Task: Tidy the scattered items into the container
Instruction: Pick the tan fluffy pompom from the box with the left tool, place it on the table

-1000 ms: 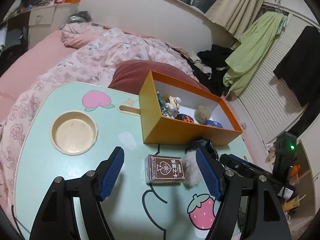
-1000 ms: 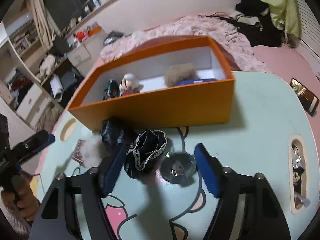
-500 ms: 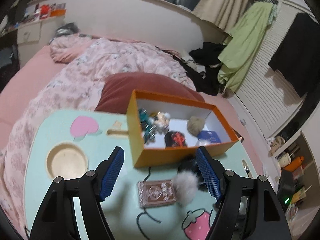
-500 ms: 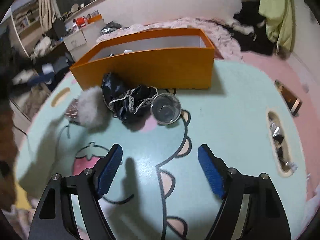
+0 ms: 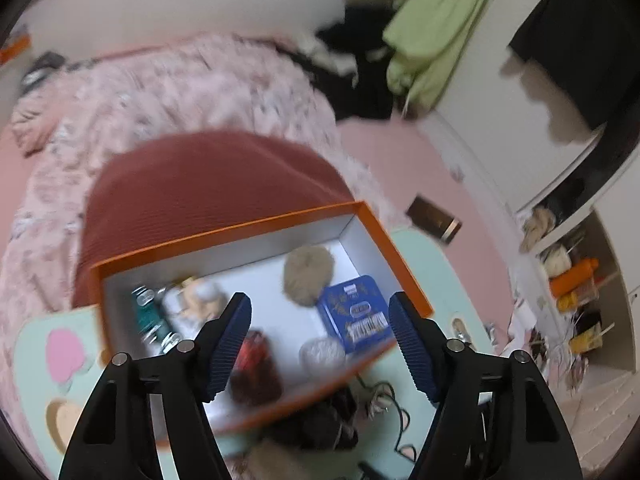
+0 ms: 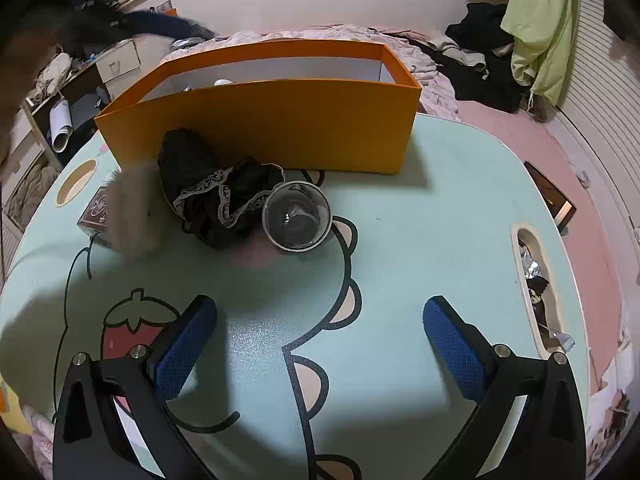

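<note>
orange box [image 5: 384, 236] on table [image 6: 440, 216] holds blue tin [image 5: 354, 314], tan pompom [image 5: 308, 276], figurines. outside, touching: black lace cloth [image 6: 224, 200], glass cup [image 6: 297, 216], grey pompom [image 6: 134, 216]. left gripper [image 5: 320, 344] closing, empty; right gripper [image 6: 320, 340] opening, empty.

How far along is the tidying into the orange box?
Partly done: the box already holds a blue tin, a pompom and figurines. Both tools are empty. Left on the table: glass, black pouch, grey pompom, card deck.
</note>
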Tool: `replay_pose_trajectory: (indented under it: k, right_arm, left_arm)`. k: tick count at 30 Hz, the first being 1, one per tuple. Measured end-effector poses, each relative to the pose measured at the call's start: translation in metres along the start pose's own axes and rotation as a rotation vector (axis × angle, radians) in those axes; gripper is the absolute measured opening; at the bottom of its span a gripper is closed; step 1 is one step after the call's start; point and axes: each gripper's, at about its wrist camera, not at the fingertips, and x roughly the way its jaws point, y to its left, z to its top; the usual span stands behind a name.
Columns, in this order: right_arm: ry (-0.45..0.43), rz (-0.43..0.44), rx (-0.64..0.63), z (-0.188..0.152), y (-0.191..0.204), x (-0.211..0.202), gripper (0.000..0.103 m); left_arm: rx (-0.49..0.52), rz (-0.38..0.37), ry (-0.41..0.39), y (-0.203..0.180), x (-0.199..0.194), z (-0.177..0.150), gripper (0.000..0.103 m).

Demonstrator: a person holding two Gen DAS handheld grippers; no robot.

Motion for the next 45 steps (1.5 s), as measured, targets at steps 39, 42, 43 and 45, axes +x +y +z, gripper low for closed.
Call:
replay_pose_trajectory:
  k: [39,42,43,45]
  right_arm:
    - [0.002,-0.001,0.008,-0.002,0.007,0.001,0.103]
    - [0.002,-0.001,0.009,-0.002,0.008,0.001,0.103]
    - [0.002,-0.001,0.009,-0.002,0.008,0.001,0.103]
    - [0.002,-0.001,0.008,-0.001,0.007,0.001,0.103]
  left_arm:
    - [-0.040,-0.162,-0.094,0.020,-0.052,-0.064,0.034]
    - [-0.064,-0.171,-0.053,0.025,-0.040,-0.092,0.034]
    - [-0.074,-0.176,-0.040,0.026,-0.034,-0.099,0.034]
    - [-0.093,-0.177,-0.026,0.028,-0.028,-0.115,0.034]
